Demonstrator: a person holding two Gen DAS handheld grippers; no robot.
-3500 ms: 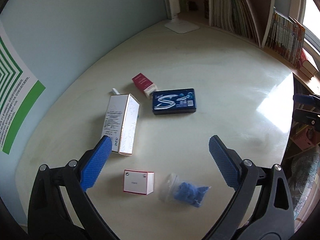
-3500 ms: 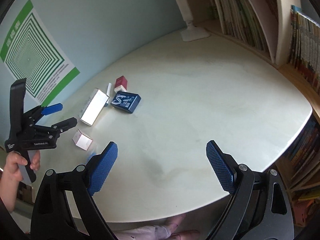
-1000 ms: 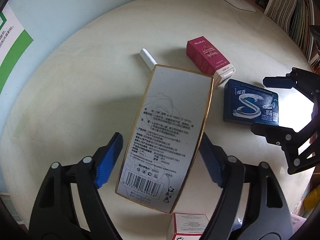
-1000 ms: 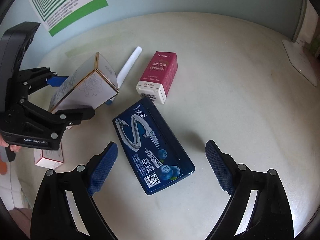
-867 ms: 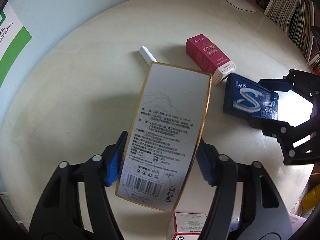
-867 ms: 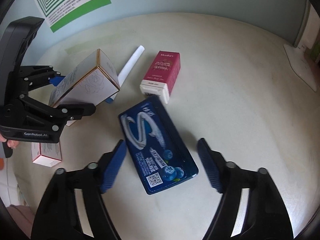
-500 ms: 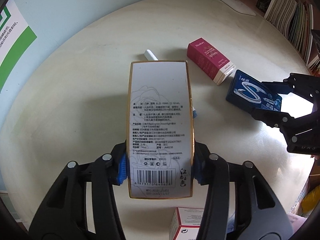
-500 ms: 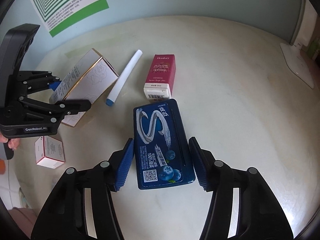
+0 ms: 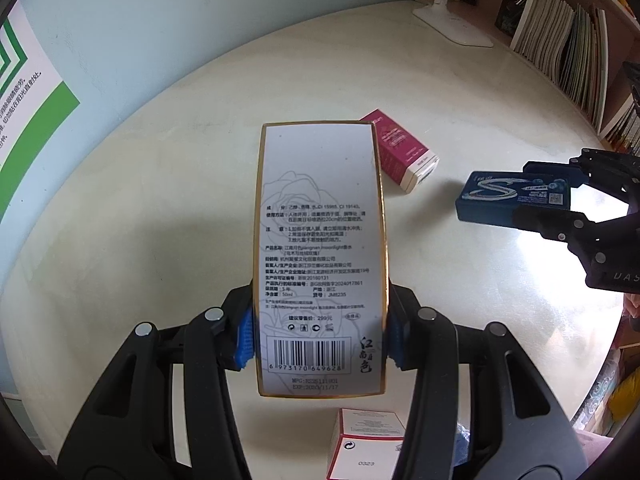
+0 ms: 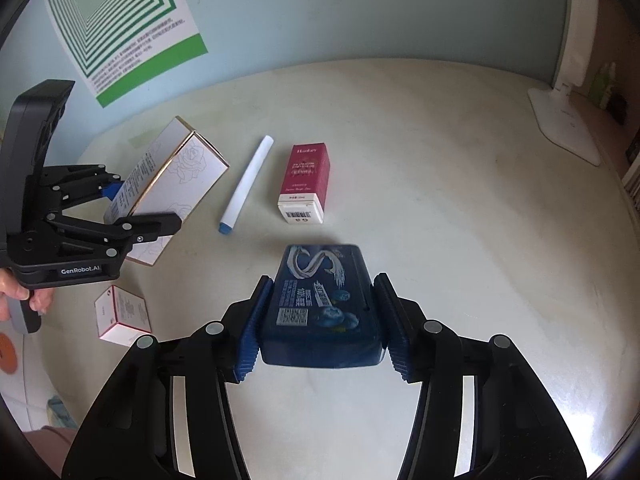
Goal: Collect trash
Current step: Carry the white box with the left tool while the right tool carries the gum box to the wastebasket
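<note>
Right wrist: blue gum pack between closing right claw pads.

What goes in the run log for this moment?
left tongs: shut on white box | right tongs: closing on blue gum box | on table: red box, white tube

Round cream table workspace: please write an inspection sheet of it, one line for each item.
Surface: round cream table, glare at one edge.
Job's things: tall white gold-edged carton and dark blue gum box, both gripped; red-and-white box, white tube, small white red-edged box lying loose.
Clutter: white lamp base.
Grippers: left gripper shut on carton; right gripper closing on gum box.
Cables: nothing seen.
Surroundings: bookshelves, green-striped poster.
</note>
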